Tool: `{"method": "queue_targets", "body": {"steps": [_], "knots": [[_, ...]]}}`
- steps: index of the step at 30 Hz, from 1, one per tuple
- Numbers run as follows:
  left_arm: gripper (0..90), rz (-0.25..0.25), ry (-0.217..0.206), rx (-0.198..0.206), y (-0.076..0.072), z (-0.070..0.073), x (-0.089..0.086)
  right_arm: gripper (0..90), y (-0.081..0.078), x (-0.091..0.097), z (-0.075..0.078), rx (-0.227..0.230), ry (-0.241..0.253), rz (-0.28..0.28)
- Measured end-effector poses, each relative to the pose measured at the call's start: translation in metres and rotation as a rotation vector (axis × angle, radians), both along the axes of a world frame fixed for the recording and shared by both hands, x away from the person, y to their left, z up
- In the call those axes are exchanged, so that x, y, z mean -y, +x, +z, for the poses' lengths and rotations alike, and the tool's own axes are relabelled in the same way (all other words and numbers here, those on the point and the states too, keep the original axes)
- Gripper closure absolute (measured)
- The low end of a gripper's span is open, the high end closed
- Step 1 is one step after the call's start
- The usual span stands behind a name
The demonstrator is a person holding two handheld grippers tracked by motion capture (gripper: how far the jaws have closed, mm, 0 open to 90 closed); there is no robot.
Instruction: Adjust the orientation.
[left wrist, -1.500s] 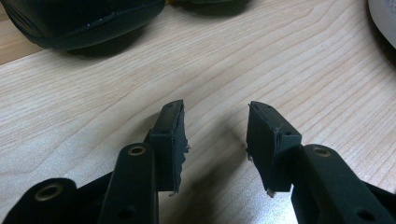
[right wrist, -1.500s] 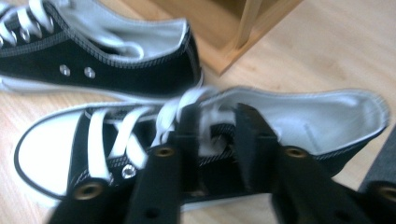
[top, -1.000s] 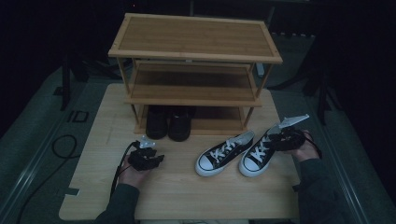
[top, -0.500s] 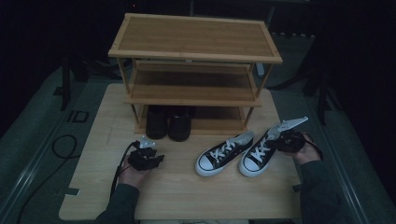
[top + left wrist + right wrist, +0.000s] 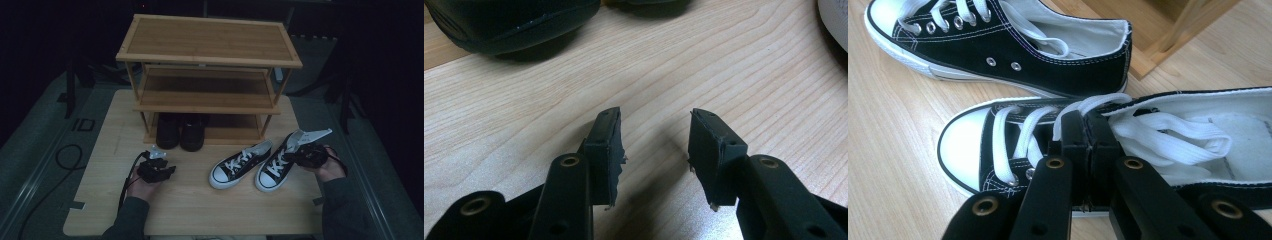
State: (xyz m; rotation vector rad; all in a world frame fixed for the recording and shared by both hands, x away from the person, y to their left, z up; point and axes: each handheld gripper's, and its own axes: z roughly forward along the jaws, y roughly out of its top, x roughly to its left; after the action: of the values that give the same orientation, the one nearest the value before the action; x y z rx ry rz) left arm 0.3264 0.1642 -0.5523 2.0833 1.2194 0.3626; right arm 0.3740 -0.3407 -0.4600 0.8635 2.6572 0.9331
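The right gripper rests at the side of the right sneaker, jaws together at its opening, above the laces. The left sneaker lies just beyond that shoe, away from the jaws, on the counter. The left gripper sits low over bare wood, with a pair of black shoes near, ahead of its jaws, under the wooden shoe rack.

Top & mid levels of shoe rack bare, free to enter. Bottom level half blocked by black shoes. Sneakers crowd worktop right; front-left open.
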Motion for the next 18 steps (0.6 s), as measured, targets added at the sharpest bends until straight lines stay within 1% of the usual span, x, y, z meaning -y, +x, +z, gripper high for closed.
{"method": "queue_targets", "body": {"steps": [5,11,15,18], "knots": [[57.0,0.0,0.001,0.002,0.0,0.0,0.0,89.5,-0.006,0.004,0.002,0.009,-0.015,-0.026],[57.0,0.001,0.001,0.002,0.0,0.0,0.0,89.5,-0.014,0.008,0.005,0.019,-0.037,-0.038],[57.0,0.001,0.001,0.002,0.0,0.0,0.0,89.4,-0.018,0.012,0.007,0.016,-0.047,-0.06],[56.9,0.0,0.001,0.002,0.0,0.0,0.0,89.4,-0.019,0.016,0.005,0.013,-0.051,-0.076]]}}
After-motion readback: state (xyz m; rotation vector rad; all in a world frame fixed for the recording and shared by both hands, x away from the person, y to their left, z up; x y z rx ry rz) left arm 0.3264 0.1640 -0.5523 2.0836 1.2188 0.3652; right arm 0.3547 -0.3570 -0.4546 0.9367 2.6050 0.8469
